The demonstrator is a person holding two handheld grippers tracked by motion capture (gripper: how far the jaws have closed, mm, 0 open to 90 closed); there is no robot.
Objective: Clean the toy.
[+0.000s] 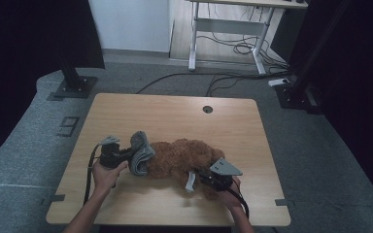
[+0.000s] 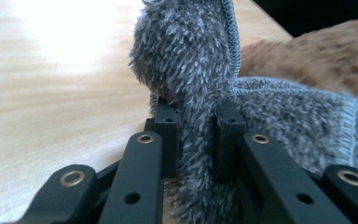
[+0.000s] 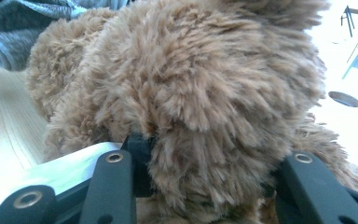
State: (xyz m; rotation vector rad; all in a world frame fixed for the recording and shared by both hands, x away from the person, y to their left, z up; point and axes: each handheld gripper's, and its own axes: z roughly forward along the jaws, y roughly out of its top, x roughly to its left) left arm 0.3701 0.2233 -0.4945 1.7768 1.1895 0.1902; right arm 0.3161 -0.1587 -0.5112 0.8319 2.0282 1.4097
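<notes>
A brown plush toy (image 1: 184,158) lies on its side near the middle of the wooden bench (image 1: 175,116), a little toward the near edge, with a grey fluffy cloth (image 1: 141,154) bunched against its left end and touching it. The left gripper (image 1: 126,154) comes in from the left, and in the left gripper view its jaws are clenched on a standing fold of the grey cloth (image 2: 200,93), the brown fur (image 2: 317,51) just behind it. The right gripper (image 1: 199,178) sits at the toy's near right side; in the right gripper view its jaws are grasping a thick tuft of the plush toy (image 3: 205,93), which blocks most of the bench beyond. A small round hole (image 1: 207,109) sits in the bench's far side, well apart from the toy. Beyond the bench, on the grey floor (image 1: 320,145), cables (image 1: 233,80) trail toward a white desk frame (image 1: 228,29), and a dark post base (image 1: 73,86) stands at the far left.
</notes>
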